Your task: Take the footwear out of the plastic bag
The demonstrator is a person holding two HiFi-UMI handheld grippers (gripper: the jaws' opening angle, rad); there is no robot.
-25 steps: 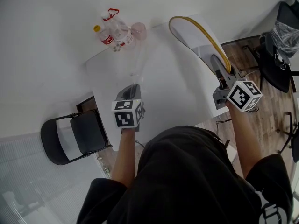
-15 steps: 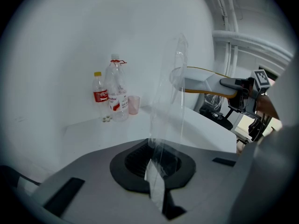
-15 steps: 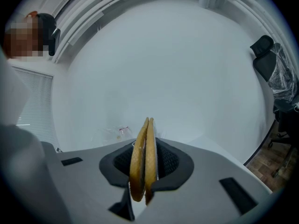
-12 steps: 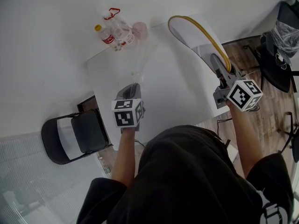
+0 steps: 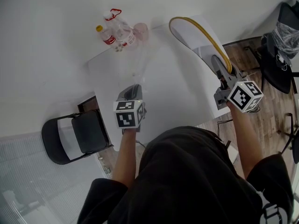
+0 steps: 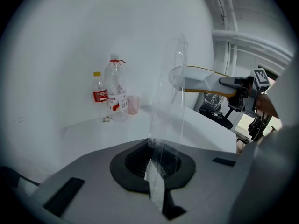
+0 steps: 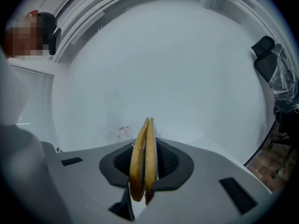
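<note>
1. Left gripper (image 6: 156,174) is pinching the clear plastic bag (image 6: 168,106) tight near the table's (image 5: 177,87) 6 o'clock edge, probably anchoring it.
2. Right gripper (image 7: 142,171) is clamping the footwear (image 7: 142,148) by its tan rims at 3 o'clock, holding it raised.
3. Its toe is nearing the bag's top; whether it is fully free is unclear.

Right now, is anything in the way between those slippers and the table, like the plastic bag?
Nothing visible is. The right gripper is shut on the pair of slippers, held above the right edge of the table. The clear bag, pinched in the left gripper, looks apart from them.
</note>
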